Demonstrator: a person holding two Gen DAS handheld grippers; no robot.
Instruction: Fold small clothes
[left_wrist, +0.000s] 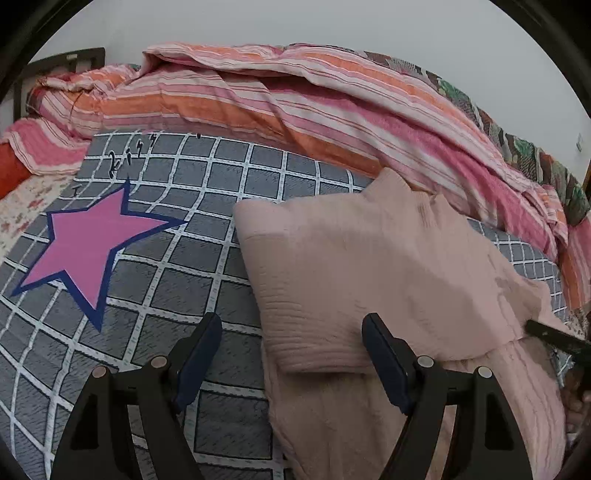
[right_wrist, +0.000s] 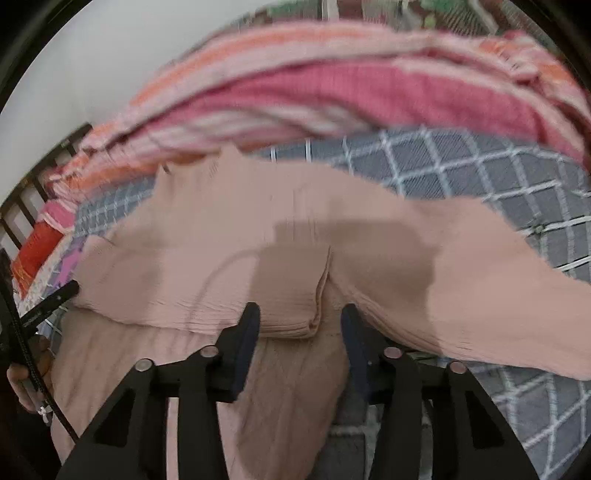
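Observation:
A pale pink ribbed garment (left_wrist: 388, 266) lies on the grey checked sheet (left_wrist: 207, 177), its upper part folded back over the lower part. My left gripper (left_wrist: 293, 326) is open at the fold's left corner, one finger over the sheet and the other over the cloth. In the blurred right wrist view the same garment (right_wrist: 258, 229) fills the middle. My right gripper (right_wrist: 301, 315) stands open astride a ribbed hem corner, and the pads show no contact with it. A black finger of the right gripper (left_wrist: 554, 338) shows at the garment's right edge.
A pink and orange striped quilt (left_wrist: 295, 110) is heaped along the far side of the bed. A pink star (left_wrist: 88, 247) is printed on the sheet to the left. A dark headboard (left_wrist: 55, 66) stands far left. A hand (right_wrist: 26, 380) holds the left gripper's handle.

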